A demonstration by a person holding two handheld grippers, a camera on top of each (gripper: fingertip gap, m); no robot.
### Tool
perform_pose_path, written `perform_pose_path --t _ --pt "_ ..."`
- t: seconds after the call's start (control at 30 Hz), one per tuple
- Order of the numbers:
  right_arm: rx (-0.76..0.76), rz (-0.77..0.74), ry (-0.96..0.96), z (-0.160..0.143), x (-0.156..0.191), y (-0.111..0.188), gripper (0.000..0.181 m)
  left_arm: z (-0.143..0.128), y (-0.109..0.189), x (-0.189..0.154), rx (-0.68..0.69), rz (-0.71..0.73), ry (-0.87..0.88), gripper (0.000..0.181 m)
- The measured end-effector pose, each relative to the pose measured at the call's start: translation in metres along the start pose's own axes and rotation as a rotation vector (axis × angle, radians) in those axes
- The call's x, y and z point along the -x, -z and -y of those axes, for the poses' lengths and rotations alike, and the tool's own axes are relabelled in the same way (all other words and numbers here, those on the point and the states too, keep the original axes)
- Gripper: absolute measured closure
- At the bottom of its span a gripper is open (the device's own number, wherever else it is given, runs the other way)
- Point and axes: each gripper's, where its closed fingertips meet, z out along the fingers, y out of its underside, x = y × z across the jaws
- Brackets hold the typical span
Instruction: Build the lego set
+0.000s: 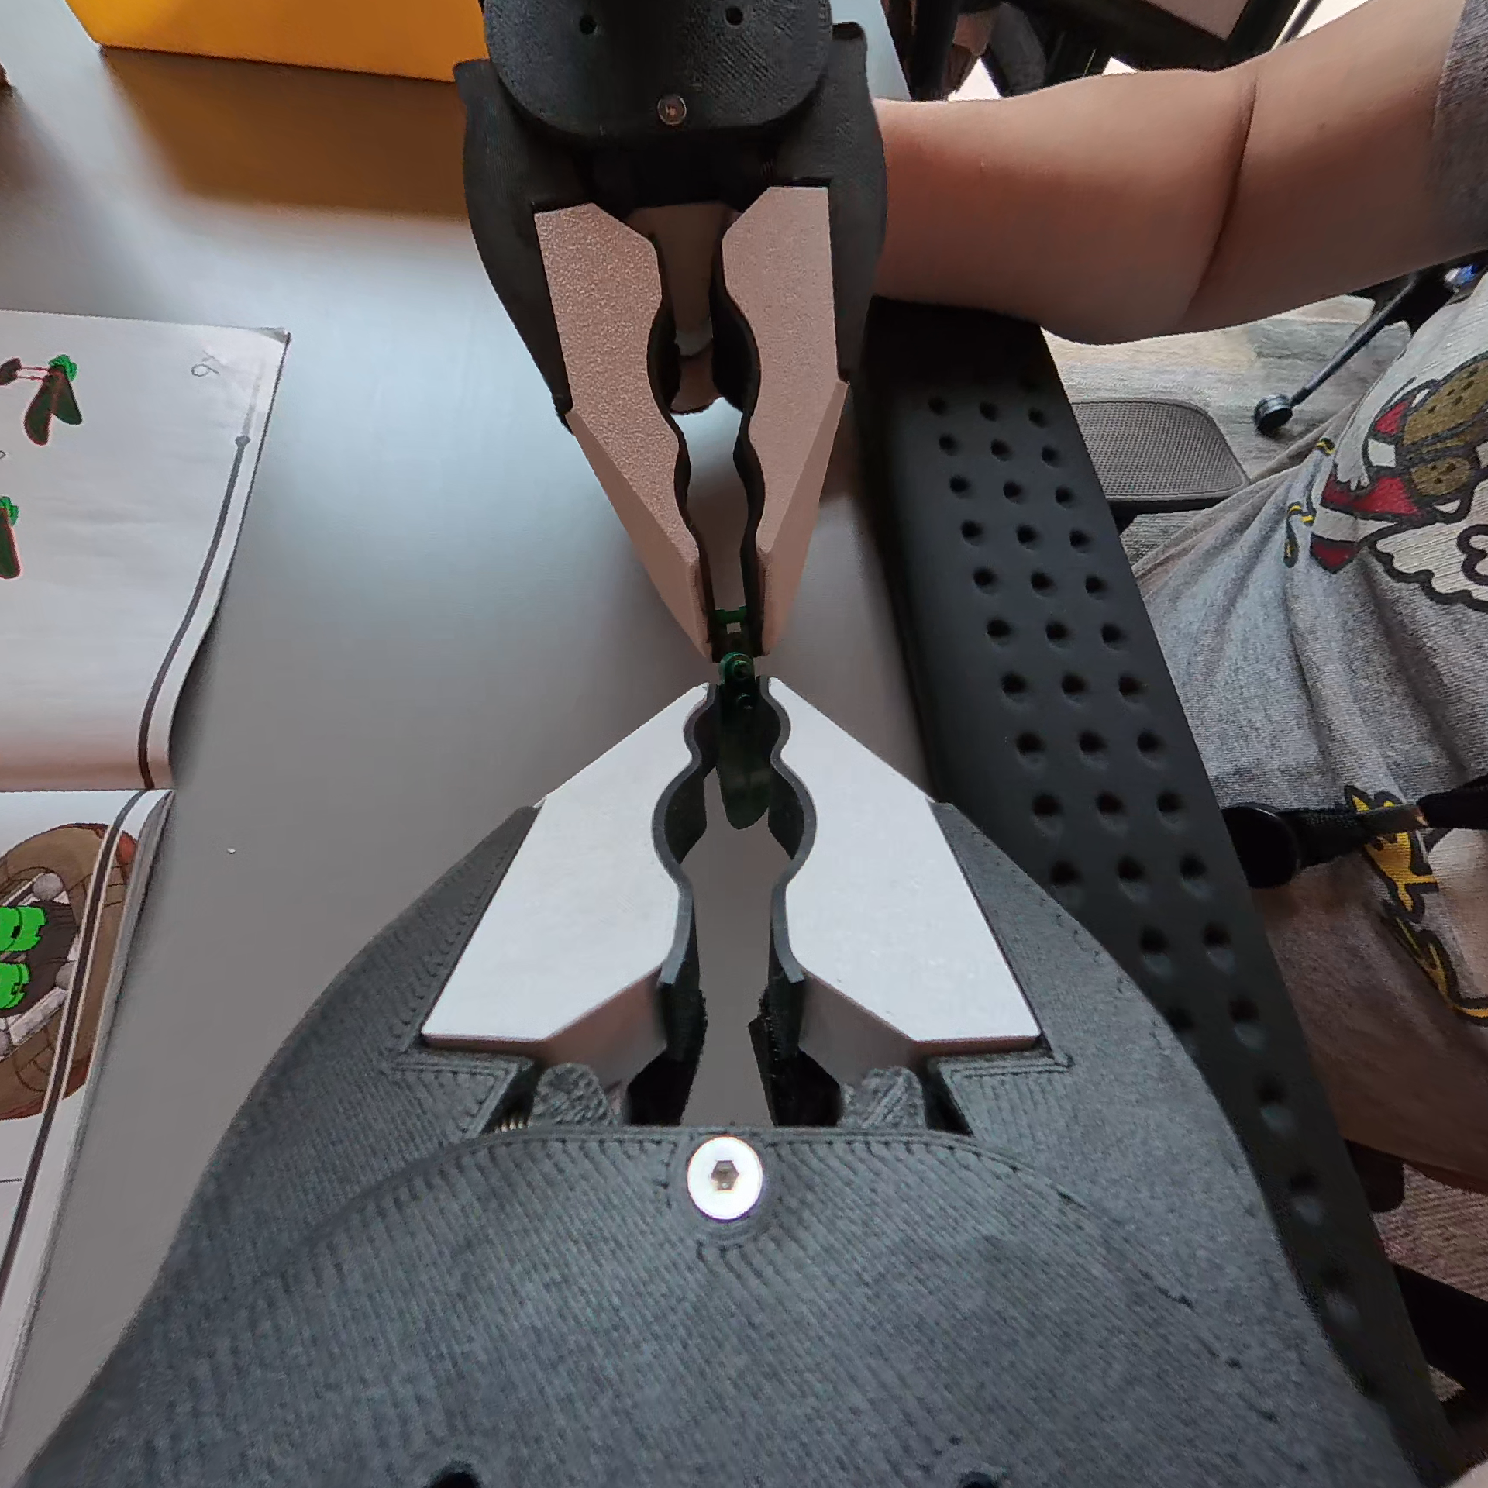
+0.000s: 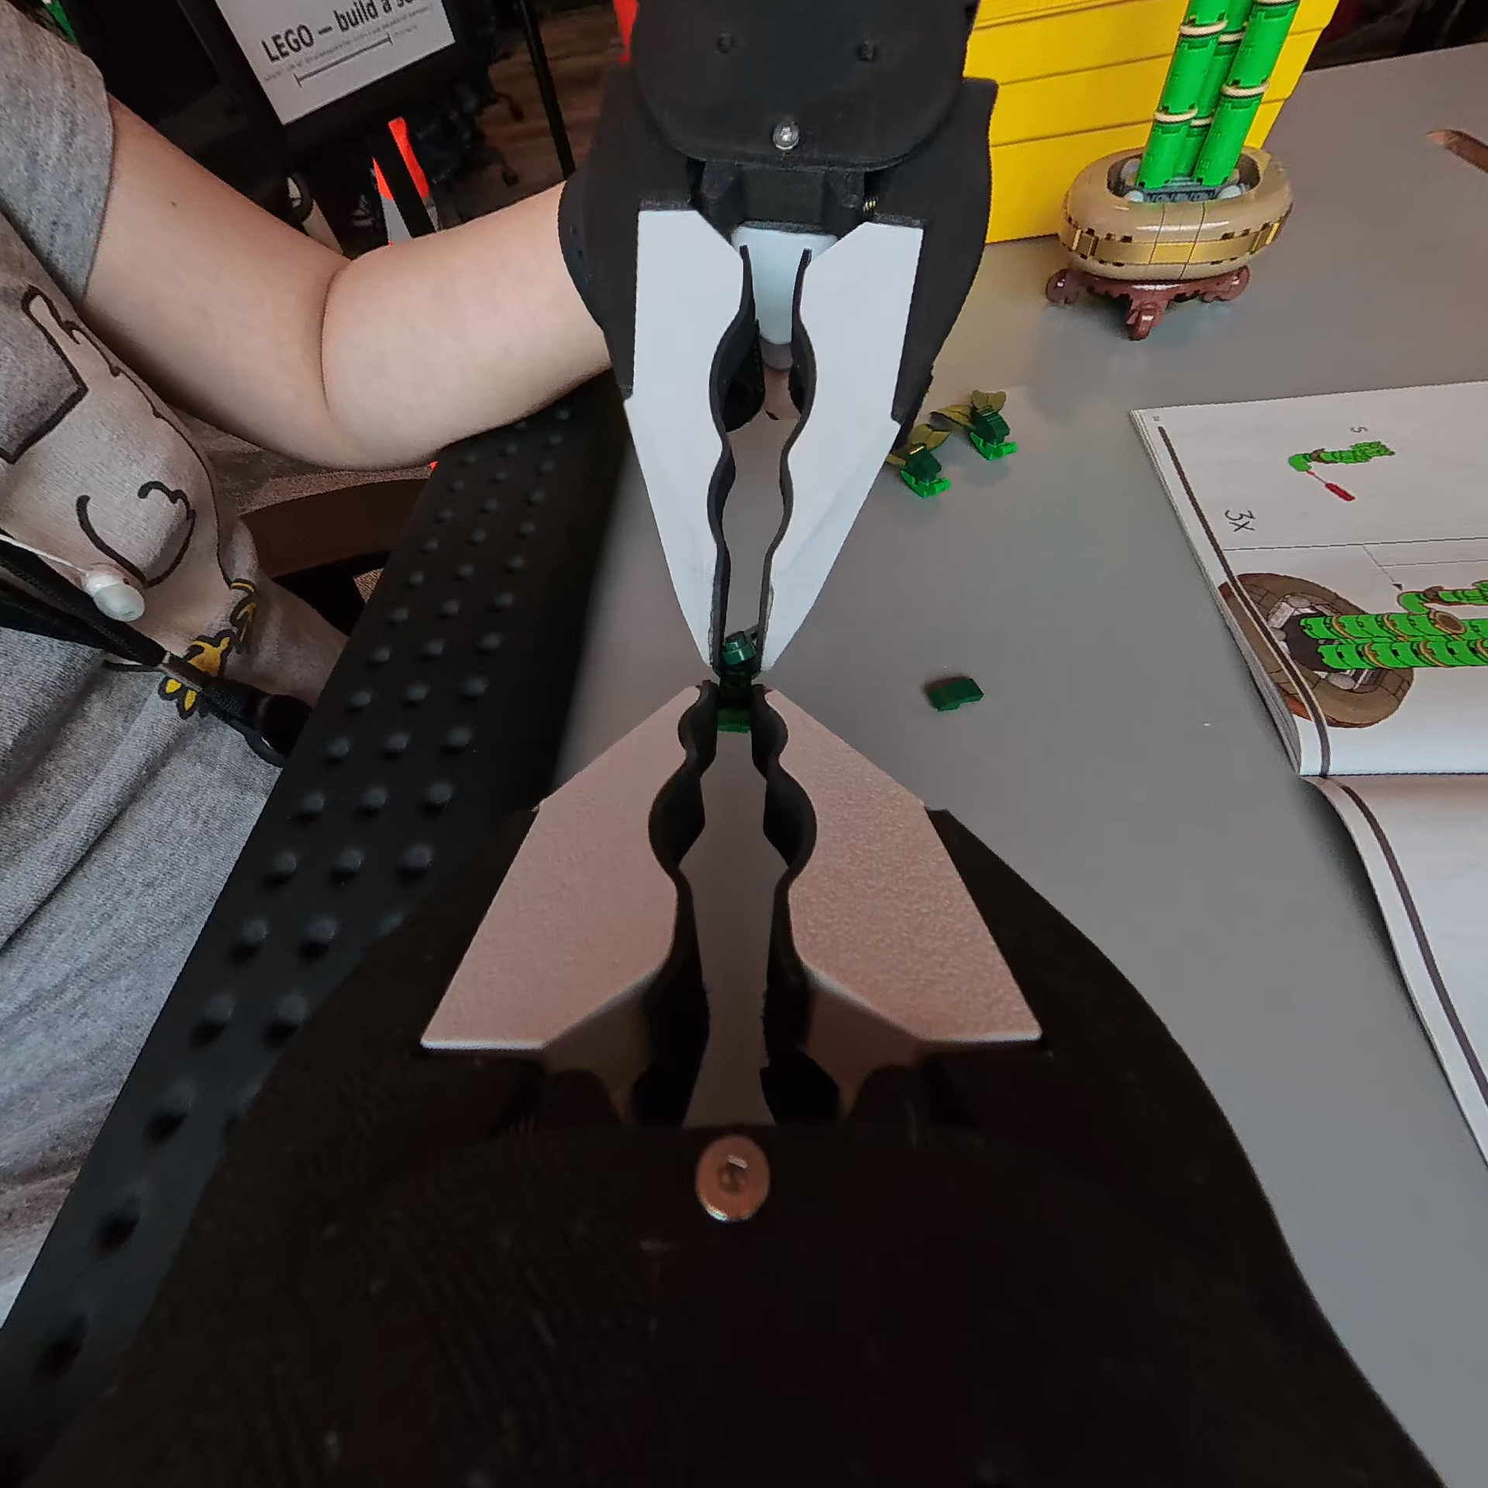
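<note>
My left gripper (image 1: 737, 692) is shut on a dark green leaf piece (image 1: 739, 773) that runs back between its white fingers. My right gripper (image 2: 733, 696), with pinkish fingers, is shut on a small bright green clip piece (image 2: 733, 719). The two grippers point at each other tip to tip above the grey table (image 2: 1047, 805), and the two pieces touch end to end. In the right wrist view the left gripper (image 2: 738, 656) comes in from the top with the dark green piece (image 2: 738, 649). In the left wrist view the right gripper (image 1: 734, 644) holds the clip piece (image 1: 731, 618).
A green bamboo model in a tan pot (image 2: 1175, 201) stands far right before a yellow box (image 2: 1071, 121). Two leaf assemblies (image 2: 958, 443) and a dark green piece (image 2: 954, 692) lie loose. An open instruction booklet (image 2: 1369, 604) lies to the side. A black perforated armrest (image 1: 1047, 644) borders the table edge. The grippers are tip to tip, or close to it.
</note>
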Motion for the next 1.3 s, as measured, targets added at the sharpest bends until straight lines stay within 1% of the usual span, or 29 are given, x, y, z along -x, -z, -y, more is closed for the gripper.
perform_pose_path --t 0.17,0.33,0.4,0.47,0.53,0.63,0.73,0.8,0.9,0.97,1.1,1.17,1.23,1.3 --pt "-0.040 -0.014 0.040 0.006 0.000 0.004 0.175 0.007 0.004 0.000 -0.023 0.025 -0.029 0.175" --pt "-0.098 -0.083 0.130 0.021 -0.003 0.010 0.175 0.020 0.013 0.001 -0.023 0.086 -0.058 0.175" --pt "-0.144 -0.106 0.139 0.030 -0.004 0.015 0.175 0.029 0.018 0.002 -0.015 0.093 -0.078 0.175" --pt "-0.209 -0.115 0.135 0.043 -0.004 0.023 0.175 0.042 0.025 0.002 -0.004 0.068 -0.065 0.175" --pt "-0.272 -0.124 0.122 0.058 -0.004 0.031 0.175 0.056 0.035 0.002 0.046 0.035 -0.052 0.175" --pt "-0.339 -0.149 0.131 0.084 -0.006 0.044 0.175 0.080 0.051 0.005 0.186 0.018 -0.069 0.175" --pt "-0.401 -0.129 0.126 0.117 -0.005 0.060 0.175 0.109 0.071 0.006 0.323 0.024 -0.100 0.175" --pt "-0.416 -0.106 0.107 0.138 -0.009 0.071 0.175 0.131 0.086 0.007 0.384 0.031 -0.109 0.175" --pt "-0.415 -0.088 0.090 0.173 -0.016 0.087 0.176 0.160 0.107 0.010 0.460 0.040 -0.071 0.175" --pt "-0.375 -0.075 0.071 0.193 -0.018 0.094 0.175 0.178 0.119 0.012 0.495 0.050 -0.025 0.175" --pt "-0.390 -0.098 0.146 0.227 -0.015 0.108 0.175 0.213 0.137 0.014 0.506 0.080 0.029 0.175" --pt "-0.448 -0.070 0.139 0.237 -0.009 0.117 0.175 0.222 0.143 0.014 0.511 0.087 0.038 0.175" --pt "-0.507 -0.046 0.119 0.241 -0.006 0.122 0.176 0.225 0.146 0.010 0.519 0.084 0.077 0.175" --pt "-0.494 -0.023 0.099 0.237 -0.007 0.121 0.175 0.225 0.148 0.010 0.535 0.092 0.107 0.175"
